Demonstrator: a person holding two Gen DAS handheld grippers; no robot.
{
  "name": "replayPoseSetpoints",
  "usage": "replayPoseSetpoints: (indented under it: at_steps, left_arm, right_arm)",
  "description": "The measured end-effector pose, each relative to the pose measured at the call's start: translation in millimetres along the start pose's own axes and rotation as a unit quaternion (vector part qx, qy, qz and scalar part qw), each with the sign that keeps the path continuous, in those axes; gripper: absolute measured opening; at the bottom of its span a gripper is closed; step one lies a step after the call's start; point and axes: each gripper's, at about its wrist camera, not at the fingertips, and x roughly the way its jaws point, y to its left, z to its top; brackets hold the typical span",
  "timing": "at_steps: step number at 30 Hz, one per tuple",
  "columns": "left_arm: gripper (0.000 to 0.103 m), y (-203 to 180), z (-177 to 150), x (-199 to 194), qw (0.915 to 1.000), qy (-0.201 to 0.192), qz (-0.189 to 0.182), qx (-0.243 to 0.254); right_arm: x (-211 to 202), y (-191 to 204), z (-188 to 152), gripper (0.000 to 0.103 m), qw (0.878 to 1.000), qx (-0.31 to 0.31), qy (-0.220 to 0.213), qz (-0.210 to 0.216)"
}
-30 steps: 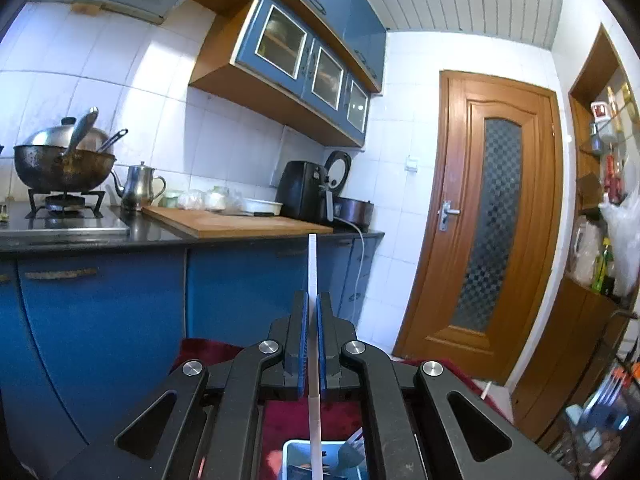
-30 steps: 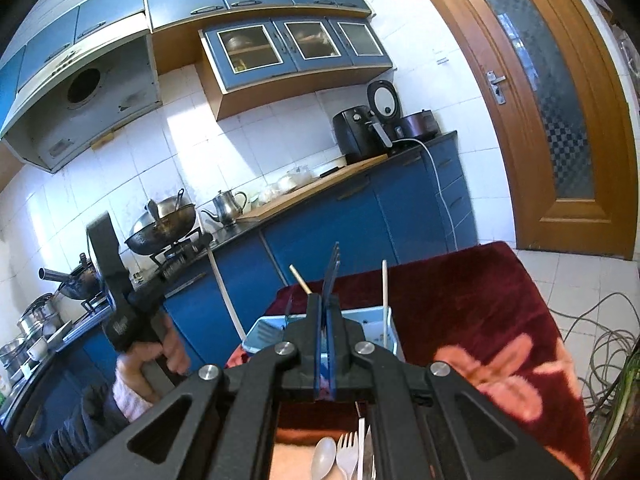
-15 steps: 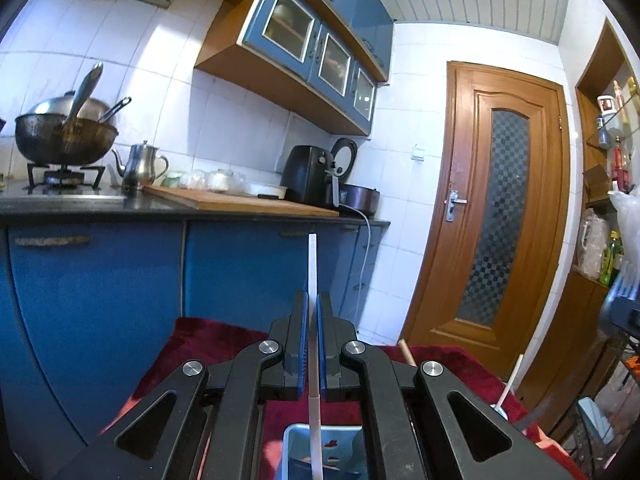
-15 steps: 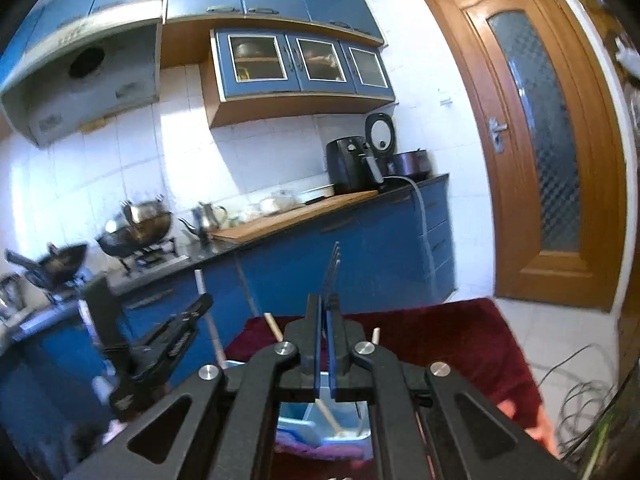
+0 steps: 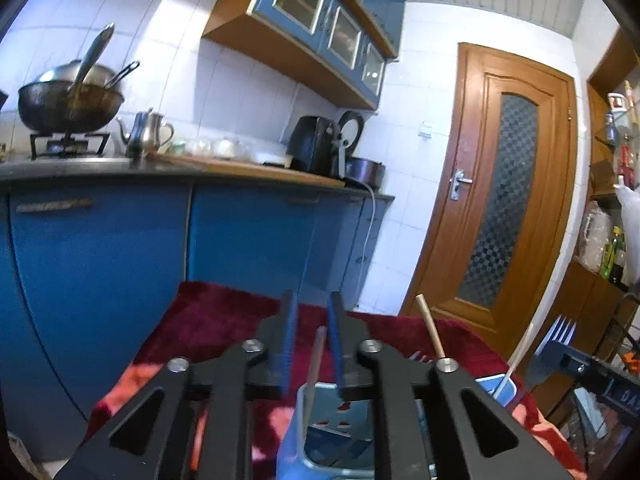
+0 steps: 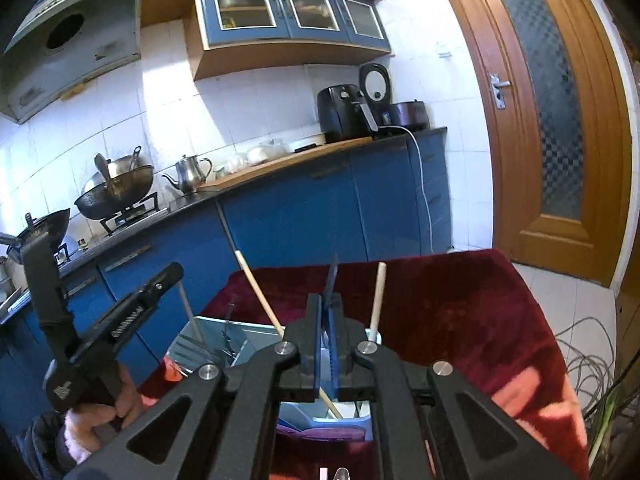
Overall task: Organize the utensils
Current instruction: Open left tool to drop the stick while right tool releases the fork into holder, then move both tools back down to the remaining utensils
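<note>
My left gripper (image 5: 312, 312) hovers over a blue-grey utensil holder (image 5: 292, 436), jaws opening. A pale chopstick (image 5: 316, 360) stands loose between the pads, its lower end down in the holder. My right gripper (image 6: 330, 308) grips a metal fork (image 6: 332, 280) edge-on, tines up, just above the holder (image 6: 208, 328); its jaws are barely starting to part and the pads still hold the fork. Two wooden chopsticks (image 6: 256, 292) (image 6: 378, 300) stand in the holder. The fork's tines (image 5: 562, 326) also show at the right of the left wrist view.
The holder sits on a table under a dark red blanket (image 6: 460, 312). Blue cabinets (image 5: 248, 232) with a wok (image 5: 68, 104), kettle and air fryer run behind. A wooden door (image 5: 512, 200) stands right. Cables (image 6: 580, 352) lie on the floor. A hand (image 6: 100, 412) holds the left gripper.
The left jaws have parted and the pale chopstick has slid down from them into the holder. The left gripper sank. The right gripper carried the fork over the holder.
</note>
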Motion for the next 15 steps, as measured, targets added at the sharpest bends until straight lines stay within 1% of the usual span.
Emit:
replayPoseSetpoints:
  at_steps: [2,3,4,5,9,15]
  left_arm:
    - [0.032,4.5,0.2,-3.8,0.9999,0.004,0.003,-0.009]
    - [0.033,5.9,0.5,-5.3,0.9999,0.006,0.002,-0.011]
    - [0.033,7.4,1.0,-7.1,0.9999,0.008,0.001,-0.012]
    - [0.033,8.6,1.6,-9.5,0.9999,0.012,0.001,-0.013]
    - [0.033,9.6,3.7,-19.0,0.9996,0.027,-0.006,-0.009]
    - [0.033,7.3,3.7,-42.2,0.9986,0.051,-0.017,0.001]
  right_arm:
    - [-3.3,-3.4,-2.0,0.008,1.000,0.011,-0.006,0.000]
    - [-5.5,-4.8,-1.4,0.010,1.000,0.016,-0.010,0.005]
    - [-8.6,-6.5,-1.3,0.017,1.000,0.020,-0.014,0.009]
    - [-12.3,-7.7,-0.8,0.021,0.999,0.024,-0.020,0.010]
    - [-26.1,-5.7,1.1,0.021,0.999,0.024,-0.032,0.010]
    - [-41.7,-3.0,-4.9,0.021,0.999,0.035,-0.019,0.005]
